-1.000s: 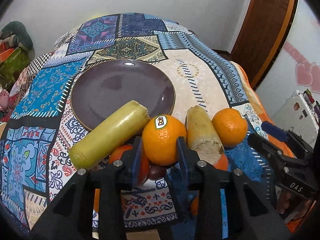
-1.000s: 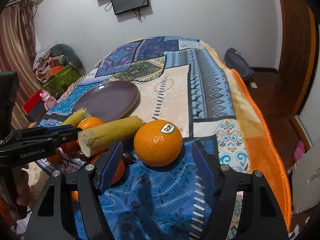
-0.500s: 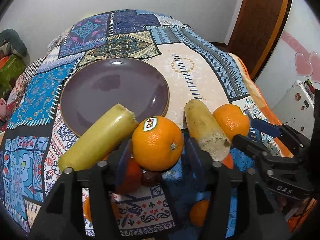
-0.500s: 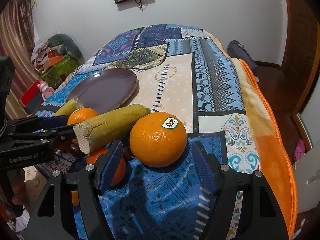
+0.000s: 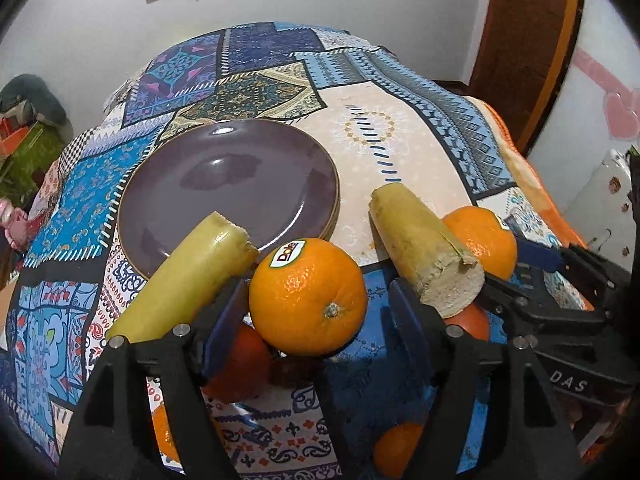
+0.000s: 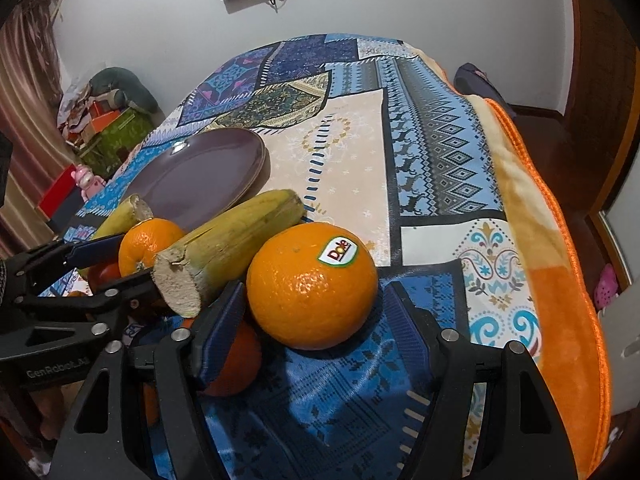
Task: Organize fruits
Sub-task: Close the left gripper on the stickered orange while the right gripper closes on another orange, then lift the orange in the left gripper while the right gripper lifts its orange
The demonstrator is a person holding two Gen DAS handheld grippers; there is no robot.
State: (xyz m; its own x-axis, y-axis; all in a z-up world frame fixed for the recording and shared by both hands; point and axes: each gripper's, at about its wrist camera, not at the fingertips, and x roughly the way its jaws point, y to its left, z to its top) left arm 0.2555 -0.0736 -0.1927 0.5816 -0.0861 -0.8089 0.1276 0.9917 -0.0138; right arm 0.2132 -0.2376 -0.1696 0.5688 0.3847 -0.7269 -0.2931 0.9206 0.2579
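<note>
Left wrist view:
- The left gripper (image 5: 320, 312) has its jaws opening; an orange (image 5: 308, 297) with a brand sticker sits between them, and neither pad presses on it.
- This orange rests on top of other fruit, just in front of the near rim of a purple plate (image 5: 228, 184).
- A yellow-green cane piece (image 5: 180, 280) lies to the left, its far end over the plate's rim.
- A second cane piece (image 5: 424, 248) lies to the right, with another orange (image 5: 480, 240) beside it.
- The plate holds nothing and stands on a patterned bedspread (image 5: 400, 140).

Right wrist view:
- The right gripper (image 6: 312, 312) stands open, a sticker-marked orange (image 6: 312, 286) between its jaws; a gap shows on the right side, and contact on the left cannot be told.
- The orange lies on the bedspread, next to a cut cane piece (image 6: 236, 244).
- The plate (image 6: 200, 172) lies behind and to the left.
</note>
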